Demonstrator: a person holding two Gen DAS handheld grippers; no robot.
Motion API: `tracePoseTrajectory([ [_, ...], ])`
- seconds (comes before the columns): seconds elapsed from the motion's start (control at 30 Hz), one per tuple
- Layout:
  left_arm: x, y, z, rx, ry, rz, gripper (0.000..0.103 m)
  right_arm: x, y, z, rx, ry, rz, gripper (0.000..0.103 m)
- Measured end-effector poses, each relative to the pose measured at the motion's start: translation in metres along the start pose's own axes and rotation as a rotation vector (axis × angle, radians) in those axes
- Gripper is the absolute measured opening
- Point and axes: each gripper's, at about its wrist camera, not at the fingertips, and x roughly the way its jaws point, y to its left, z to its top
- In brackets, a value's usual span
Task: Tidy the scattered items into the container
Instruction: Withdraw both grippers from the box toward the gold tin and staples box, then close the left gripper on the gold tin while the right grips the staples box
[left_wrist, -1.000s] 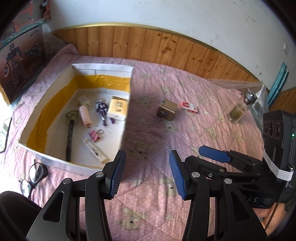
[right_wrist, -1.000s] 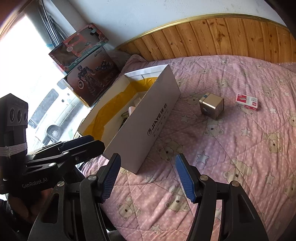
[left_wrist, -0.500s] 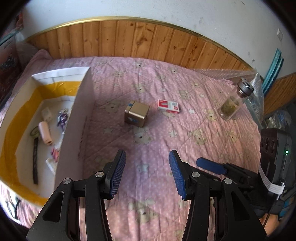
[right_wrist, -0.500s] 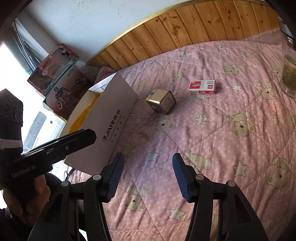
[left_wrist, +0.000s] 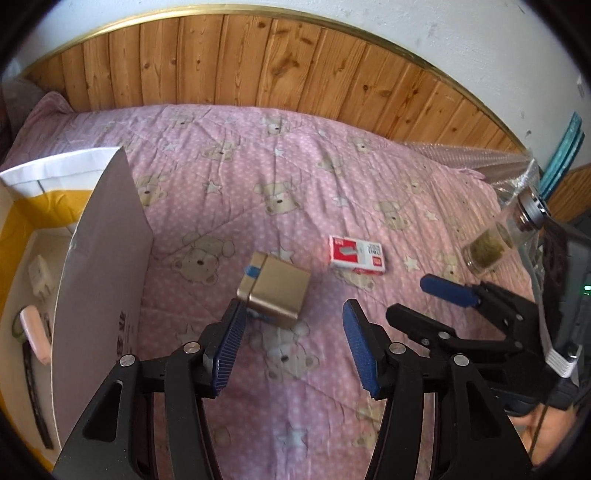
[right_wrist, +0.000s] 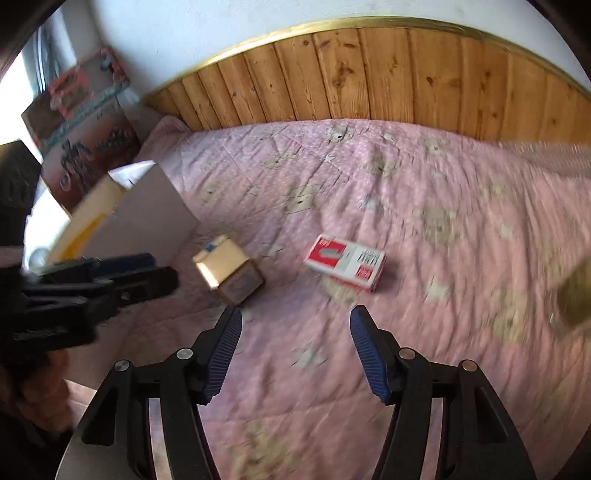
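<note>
A small gold box (left_wrist: 275, 291) lies on the pink quilt, just beyond my open left gripper (left_wrist: 293, 345); it also shows in the right wrist view (right_wrist: 229, 269). A red and white staple box (left_wrist: 358, 254) lies to its right, ahead of my open, empty right gripper (right_wrist: 295, 349), and shows there too (right_wrist: 345, 262). A glass jar (left_wrist: 498, 240) with a metal lid lies far right. The white container box (left_wrist: 99, 258) with yellow lining stands at left and holds several small items.
A wooden headboard (left_wrist: 258, 66) runs along the back of the bed. Bubble wrap (left_wrist: 469, 158) lies at the far right by the jar. Toy boxes (right_wrist: 81, 122) lean at the left behind the container. The right wrist view is blurred by motion.
Both grippers have swung right, away from the container, and come closer to the gold box and the staple box. Both stay open.
</note>
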Motion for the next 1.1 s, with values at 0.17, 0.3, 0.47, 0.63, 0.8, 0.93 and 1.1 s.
tracePoseTrajectory([
  [0.17,0.021,-0.003,0.008,0.056,-0.003,0.014,0.058,0.038,-0.003,0.018,-0.194,0.060,-0.061,0.067],
  [0.3,0.036,-0.008,0.007,0.111,0.011,0.025,0.058,0.061,-0.002,0.023,-0.294,0.084,-0.063,0.070],
  [0.47,0.050,-0.007,0.008,0.117,0.007,0.046,0.058,0.079,-0.006,0.024,-0.316,0.096,-0.059,0.070],
  [0.63,0.054,-0.012,0.011,0.136,-0.016,0.063,0.058,0.078,-0.015,0.027,-0.277,0.074,-0.058,0.051],
  [0.8,0.048,-0.007,0.010,0.143,-0.036,0.091,0.058,0.075,-0.025,0.031,-0.219,0.058,-0.019,0.047],
  [0.93,0.051,0.001,0.008,0.126,-0.019,0.102,0.058,0.079,-0.018,0.034,-0.274,0.037,-0.053,0.068],
  [1.1,0.058,-0.006,0.005,0.151,-0.003,0.085,0.059,0.099,-0.014,0.033,-0.315,0.090,-0.058,0.060],
])
